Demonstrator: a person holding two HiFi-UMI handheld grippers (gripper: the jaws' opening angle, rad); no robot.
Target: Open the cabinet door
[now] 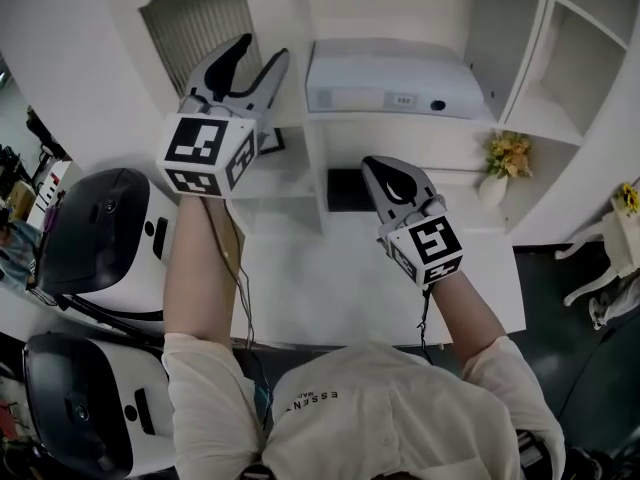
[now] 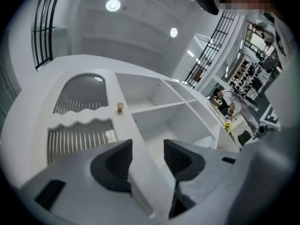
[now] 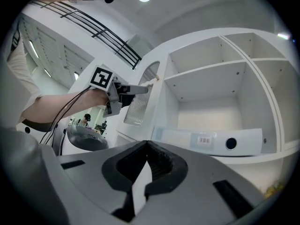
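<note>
— So, where is the cabinet door [image 2: 79,137] in relation to the fingers?

— Its ribbed panels lie to the left of the fingers of the left gripper [image 2: 147,149]. The white edge strip of the door runs up between the two fingers. The small knob [image 2: 120,107] sits on that strip, beyond the fingertips.

— Are the fingers grasping the strip?

— No, they are released. They stand apart. The strip is just beside the left finger, and a gap shows before the right finger.

— And the other gripper?

— The right gripper [image 3: 146,149] hangs lower, apart from the door, over the bench [image 1: 330,278]. Its fingers are clenched together with nothing in them.

— How far along is the task, in your opinion?

— I judge it is at the gripping step. I cannot tell if the door is already a little open.

— What could go wrong from here?

— The edge looks smooth and painted. If the fingers close on it only shallowly, I think they may slip off during the pull. Also, the fingers are not at the knob, and a crooked pull on the bare edge could strain the door. If the door swings wide, it may strike the left forearm [image 1: 200,258], which is right behind the fingers.
</note>
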